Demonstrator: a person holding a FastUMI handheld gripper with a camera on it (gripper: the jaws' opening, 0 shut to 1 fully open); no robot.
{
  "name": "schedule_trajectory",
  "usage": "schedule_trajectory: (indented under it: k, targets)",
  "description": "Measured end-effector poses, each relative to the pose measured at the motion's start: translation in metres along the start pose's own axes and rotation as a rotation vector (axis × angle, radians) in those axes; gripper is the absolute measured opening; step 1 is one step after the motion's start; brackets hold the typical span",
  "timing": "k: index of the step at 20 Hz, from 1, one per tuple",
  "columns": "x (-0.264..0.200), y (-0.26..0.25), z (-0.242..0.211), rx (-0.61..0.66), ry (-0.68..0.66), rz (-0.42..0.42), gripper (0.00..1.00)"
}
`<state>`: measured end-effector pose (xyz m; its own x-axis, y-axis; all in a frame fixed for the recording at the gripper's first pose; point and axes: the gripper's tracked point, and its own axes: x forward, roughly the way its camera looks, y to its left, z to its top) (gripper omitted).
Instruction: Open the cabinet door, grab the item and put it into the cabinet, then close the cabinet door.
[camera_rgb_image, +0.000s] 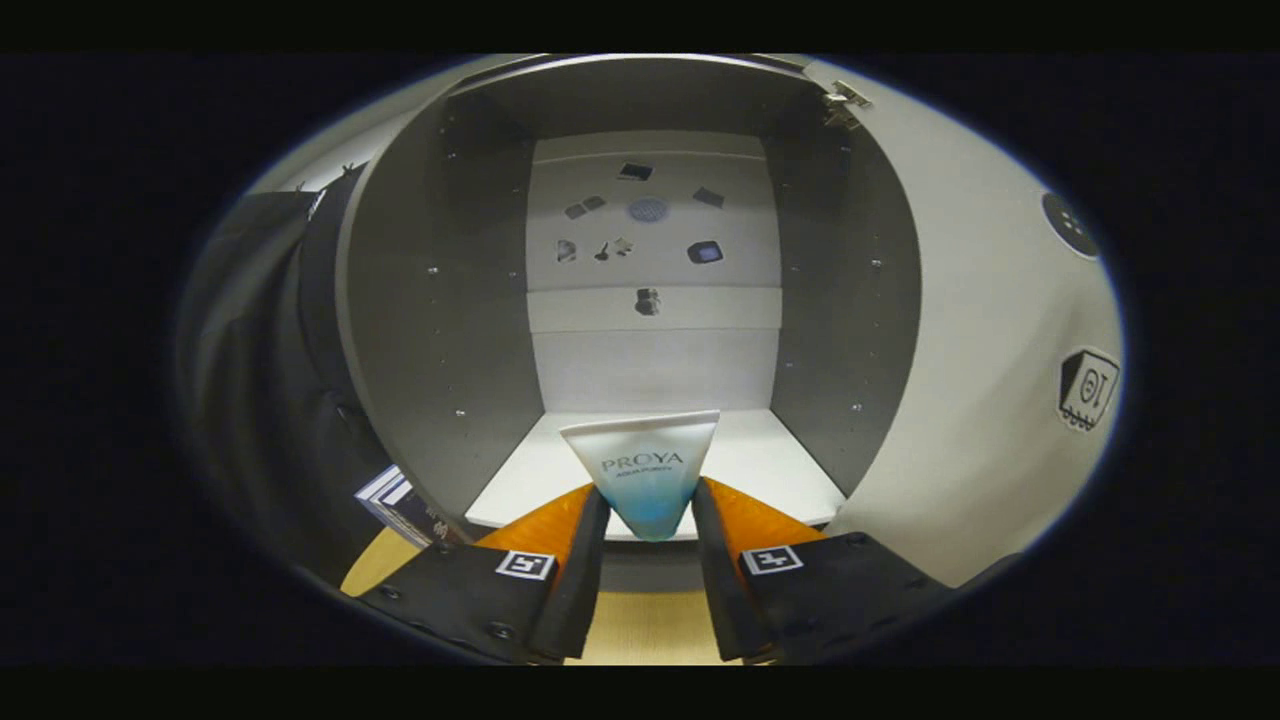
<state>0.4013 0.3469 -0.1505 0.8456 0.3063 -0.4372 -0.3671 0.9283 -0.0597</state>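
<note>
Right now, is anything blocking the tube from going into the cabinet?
Nothing visible does. The claw is shut on the tube, the cabinet door is swung open beside it, and the bare shelf lies just ahead of the fingers.

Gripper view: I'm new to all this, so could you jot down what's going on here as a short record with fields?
held item: tube, wide crimped end pointing ahead
gripper: shut on the tube, one finger pressing each side
cabinet door: open, swung to the right
cabinet shelf: just beyond the fingers, tube at its front edge
cabinet back wall: pale, small stickers on it
task stage: item not yet set down inside
</note>
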Motion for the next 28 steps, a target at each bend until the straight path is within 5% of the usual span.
schedule_trajectory:
  k: [8, 16, 19, 23, 28]
  targets:
    - [0.064, -0.006, -0.022, 0.007, 0.120, -0.011, 0.54]
    - [0.079, -0.009, -0.037, 0.011, 0.175, -0.019, 0.56]
    - [0.070, -0.007, -0.032, 0.015, 0.147, -0.027, 0.67]
    - [0.039, 0.001, -0.025, 0.021, 0.080, -0.026, 1.00]
    - [-0.032, 0.011, -0.027, 0.043, 0.000, -0.028, 0.98]
